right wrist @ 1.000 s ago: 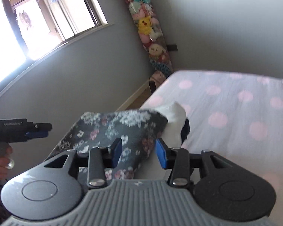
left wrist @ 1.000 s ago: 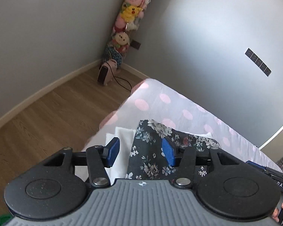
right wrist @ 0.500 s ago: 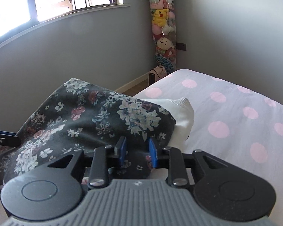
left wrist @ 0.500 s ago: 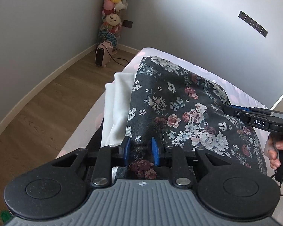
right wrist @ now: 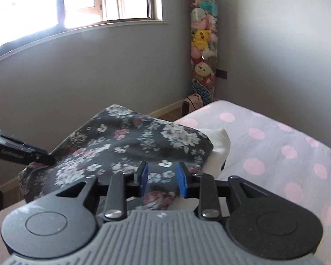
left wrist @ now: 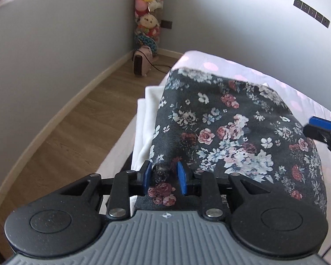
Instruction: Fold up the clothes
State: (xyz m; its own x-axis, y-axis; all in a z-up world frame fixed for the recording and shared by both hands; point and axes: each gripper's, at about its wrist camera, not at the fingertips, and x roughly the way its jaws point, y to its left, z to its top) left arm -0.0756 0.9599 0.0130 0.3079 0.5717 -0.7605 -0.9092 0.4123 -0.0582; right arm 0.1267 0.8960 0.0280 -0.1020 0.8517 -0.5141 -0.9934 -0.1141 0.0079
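Left gripper: jaws have just been opening slightly, standing narrow with a bunched fold of the dark floral garment between the blue pads; whether the pads press on it cannot be told. Right gripper: jaws likewise just opening slightly, floral cloth between them, contact unclear. The garment spans both grippers, draped over a white garment at the edge of the bed, which carries a pink-dotted sheet. Beyond, on the wooden floor, a small heater stands in the corner below a column of plush toys. Window in the far wall.
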